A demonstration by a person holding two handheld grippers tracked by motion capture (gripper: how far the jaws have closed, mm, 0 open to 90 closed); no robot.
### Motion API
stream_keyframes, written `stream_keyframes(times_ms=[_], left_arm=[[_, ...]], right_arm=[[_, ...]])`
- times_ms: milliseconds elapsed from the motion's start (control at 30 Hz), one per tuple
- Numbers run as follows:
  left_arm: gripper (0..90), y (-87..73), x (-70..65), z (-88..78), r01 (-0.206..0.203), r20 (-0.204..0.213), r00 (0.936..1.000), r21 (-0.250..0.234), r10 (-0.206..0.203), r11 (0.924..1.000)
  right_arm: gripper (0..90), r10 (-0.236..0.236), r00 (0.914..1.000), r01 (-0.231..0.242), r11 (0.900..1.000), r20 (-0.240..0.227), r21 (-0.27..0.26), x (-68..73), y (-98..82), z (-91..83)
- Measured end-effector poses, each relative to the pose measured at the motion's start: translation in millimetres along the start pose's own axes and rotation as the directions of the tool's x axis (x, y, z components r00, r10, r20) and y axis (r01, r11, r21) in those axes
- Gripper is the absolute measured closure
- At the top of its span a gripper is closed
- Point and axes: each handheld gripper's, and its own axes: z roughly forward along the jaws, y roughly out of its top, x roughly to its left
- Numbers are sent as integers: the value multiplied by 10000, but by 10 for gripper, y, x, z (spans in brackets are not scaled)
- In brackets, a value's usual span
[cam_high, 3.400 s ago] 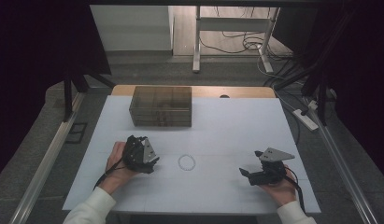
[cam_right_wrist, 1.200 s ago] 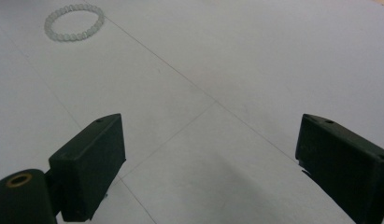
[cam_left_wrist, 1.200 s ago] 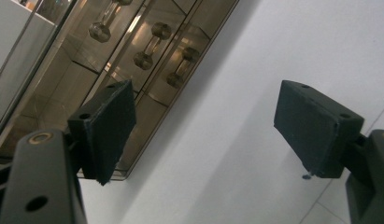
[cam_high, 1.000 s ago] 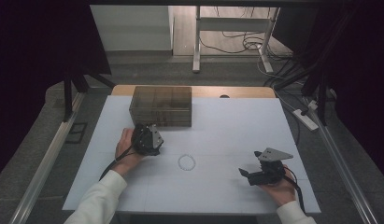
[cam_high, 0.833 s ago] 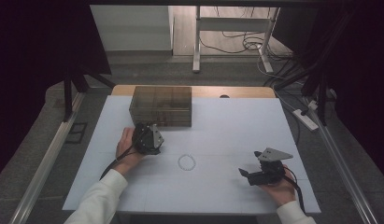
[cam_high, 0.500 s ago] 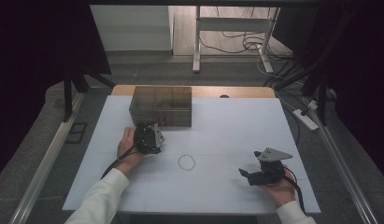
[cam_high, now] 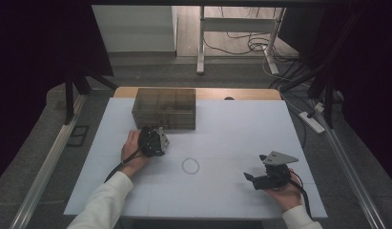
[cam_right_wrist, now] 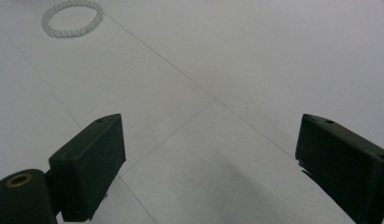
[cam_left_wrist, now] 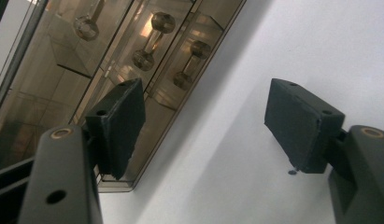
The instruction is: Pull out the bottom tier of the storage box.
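A smoky see-through drawer box point(cam_high: 165, 107) stands at the back left of the white table point(cam_high: 232, 133). My left gripper point(cam_high: 158, 137) sits just in front of it, pointing at its front. In the left gripper view the box's front point(cam_left_wrist: 87, 84) with its round drawer knobs point(cam_left_wrist: 162, 21) lies just ahead, at the upper left. The left gripper point(cam_left_wrist: 208, 107) is open; its jaws have just been closing, with only bare table between them. A white bead bracelet point(cam_high: 190, 166) lies mid-table. My right gripper point(cam_high: 253, 179) rests open at the front right, and the bracelet point(cam_right_wrist: 72, 18) lies well ahead of its jaws point(cam_right_wrist: 210, 140).
The table's front edge point(cam_high: 193, 217) is near both forearms. Beyond the table's back are a floor with cables point(cam_high: 251, 45) and a power strip point(cam_high: 312, 121) off the right side. Dark curtains flank both sides.
Since the earliest frame the left hand has carried its gripper from the front left up to the drawer box. Over the last second it barely shifted. The right gripper and the bracelet have stayed put.
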Motion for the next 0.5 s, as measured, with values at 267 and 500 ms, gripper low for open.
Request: stream_keyframes(times_ms=[267, 500], left_arm=[[361, 7, -20, 49, -201, -68, 9998, 108, 202, 9997], [425, 20, -30, 80, -359, -301, 9989, 177, 364, 9992]], right_arm=[[83, -19, 10000, 19, 10000, 18, 7, 1, 0, 1], [83, -28, 10000, 28, 10000, 20, 19, 1, -1, 3]])
